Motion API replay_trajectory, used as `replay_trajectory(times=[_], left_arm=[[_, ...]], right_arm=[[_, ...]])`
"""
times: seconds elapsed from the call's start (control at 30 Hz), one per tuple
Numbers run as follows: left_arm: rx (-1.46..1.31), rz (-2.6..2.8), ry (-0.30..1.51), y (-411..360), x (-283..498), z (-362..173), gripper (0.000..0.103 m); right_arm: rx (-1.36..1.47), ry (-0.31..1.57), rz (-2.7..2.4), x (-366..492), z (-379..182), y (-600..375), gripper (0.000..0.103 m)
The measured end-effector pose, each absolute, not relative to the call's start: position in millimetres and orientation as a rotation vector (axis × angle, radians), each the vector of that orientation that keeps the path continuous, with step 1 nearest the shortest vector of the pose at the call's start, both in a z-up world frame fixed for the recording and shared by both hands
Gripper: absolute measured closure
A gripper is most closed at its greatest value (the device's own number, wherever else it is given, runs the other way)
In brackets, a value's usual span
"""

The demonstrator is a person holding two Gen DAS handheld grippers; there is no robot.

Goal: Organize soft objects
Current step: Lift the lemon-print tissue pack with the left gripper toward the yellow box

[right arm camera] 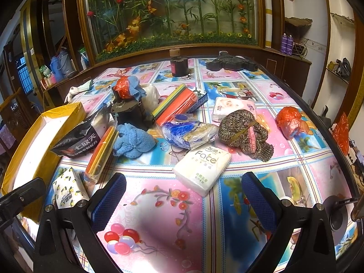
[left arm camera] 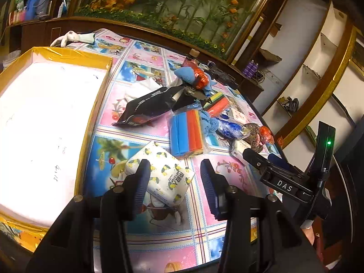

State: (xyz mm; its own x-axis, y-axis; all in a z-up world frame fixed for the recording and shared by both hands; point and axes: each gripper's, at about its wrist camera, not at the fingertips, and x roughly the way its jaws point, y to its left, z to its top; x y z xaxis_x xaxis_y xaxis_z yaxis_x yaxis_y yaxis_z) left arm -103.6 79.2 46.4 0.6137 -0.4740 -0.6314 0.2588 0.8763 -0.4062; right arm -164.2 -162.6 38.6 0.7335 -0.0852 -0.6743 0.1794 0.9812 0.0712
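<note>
Barely started, I'd say: my box (left arm camera: 45,113) at the table's left edge looks empty, while the soft stuff sits loose mid-table, lemon tissue pack (left arm camera: 159,170), sponge pack (left arm camera: 186,132), blue cloth (right arm camera: 133,142), yarn skein (right arm camera: 245,132), Face tissue pack (right arm camera: 202,168). My left gripper (left arm camera: 175,177) is spread around the lemon pack, not clamped; right gripper (right arm camera: 184,195) wide apart, empty, short of the Face pack. Only the left view shows the box's inside; only the right shows the far edge, jar (right arm camera: 179,64), pink tissue pack (right arm camera: 234,110).

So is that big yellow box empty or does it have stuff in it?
Empty as far as visible: the yellow box shows only its bare white floor.
</note>
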Motion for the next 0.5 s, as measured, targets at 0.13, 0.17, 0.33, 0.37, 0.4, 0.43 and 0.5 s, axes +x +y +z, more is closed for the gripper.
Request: replay_trajectory(times=[0.13, 0.17, 0.33, 0.37, 0.4, 0.43, 0.5], left_arm=[[-0.170, -0.418, 0.826, 59, -102, 42, 0.051], [-0.116, -0.414, 0.822, 51, -101, 40, 0.043], [0.102, -0.328, 0.813, 23, -91, 29, 0.033], [0.120, -0.307, 0.822, 21, -87, 26, 0.029], [0.128, -0.297, 0.831, 20, -84, 25, 0.025], [0.132, -0.292, 0.827, 19, -82, 26, 0.024], [0.172, -0.248, 0.860, 15, -76, 22, 0.020]], right_arm=[[0.137, 0.735, -0.141, -165, 38, -162, 0.001], [0.139, 0.734, -0.140, -166, 38, -162, 0.001], [0.145, 0.734, -0.136, -165, 39, -165, 0.001], [0.147, 0.735, -0.134, -166, 39, -164, 0.001], [0.147, 0.735, -0.134, -165, 39, -165, 0.001], [0.147, 0.735, -0.133, -165, 39, -165, 0.001], [0.147, 0.738, -0.133, -164, 39, -165, 0.001]])
